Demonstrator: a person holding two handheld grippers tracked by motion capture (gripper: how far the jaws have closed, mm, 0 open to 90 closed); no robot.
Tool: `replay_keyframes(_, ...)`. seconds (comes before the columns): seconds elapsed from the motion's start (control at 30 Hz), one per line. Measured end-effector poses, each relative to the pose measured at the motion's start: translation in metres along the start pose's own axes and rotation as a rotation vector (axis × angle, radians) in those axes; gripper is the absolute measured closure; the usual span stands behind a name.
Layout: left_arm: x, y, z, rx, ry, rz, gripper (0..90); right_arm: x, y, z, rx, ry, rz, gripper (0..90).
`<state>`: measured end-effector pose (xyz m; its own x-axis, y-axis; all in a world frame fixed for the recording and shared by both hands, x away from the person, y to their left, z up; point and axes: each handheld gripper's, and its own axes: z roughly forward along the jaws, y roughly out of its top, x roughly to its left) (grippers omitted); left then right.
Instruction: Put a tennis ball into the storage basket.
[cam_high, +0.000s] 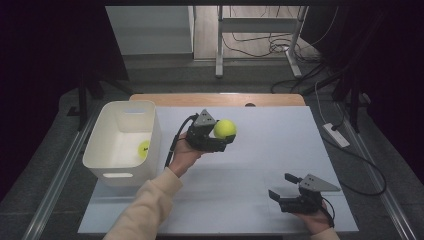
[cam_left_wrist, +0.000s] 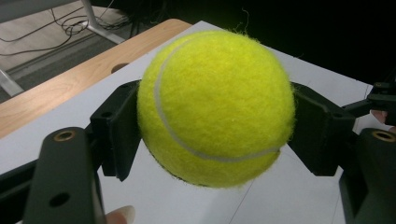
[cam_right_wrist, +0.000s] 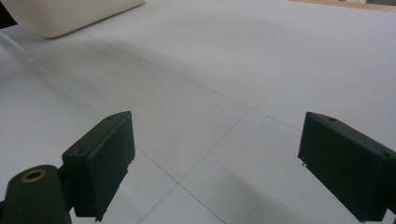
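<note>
A yellow tennis ball (cam_high: 225, 129) is held above the white table, right of the white bin (cam_high: 107, 146). My left gripper (cam_high: 224, 135) is shut on it; in the left gripper view the ball (cam_left_wrist: 217, 107) sits between both black pads (cam_left_wrist: 119, 133), pressed from either side. A second yellow ball (cam_high: 143, 148) lies inside the bin against its right wall. My right gripper (cam_high: 281, 187) rests low near the table's front right, open, with bare table between its pads (cam_right_wrist: 100, 161).
The white sheet (cam_high: 270, 150) covers the table, with a wooden strip (cam_high: 220, 99) along the far edge. The bin's corner (cam_right_wrist: 70, 16) appears at the top left of the right gripper view. Cables and metal stand legs (cam_high: 260, 45) lie on the floor beyond.
</note>
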<state>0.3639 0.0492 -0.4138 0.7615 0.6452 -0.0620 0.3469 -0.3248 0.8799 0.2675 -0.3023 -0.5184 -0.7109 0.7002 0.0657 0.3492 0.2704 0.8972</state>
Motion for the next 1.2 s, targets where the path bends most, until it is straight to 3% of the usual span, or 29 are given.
replay_keyframes(0.23, 0.001, -0.004, -0.005, -0.008, 0.011, -0.006, 26.7, 0.0, 0.0, 0.0, -0.002, -0.003, -0.002, 10.7)
replay_keyframes(0.63, 0.001, -0.009, -0.021, -0.01, 0.043, 0.02, 26.7, 0.0, 0.001, 0.001, -0.005, 0.003, 0.0, 10.7)
replay_keyframes(1.2, 0.008, -0.012, -0.047, -0.035, 0.07, 0.002, 26.6, -0.001, 0.002, -0.001, -0.013, -0.004, 0.006, 10.6)
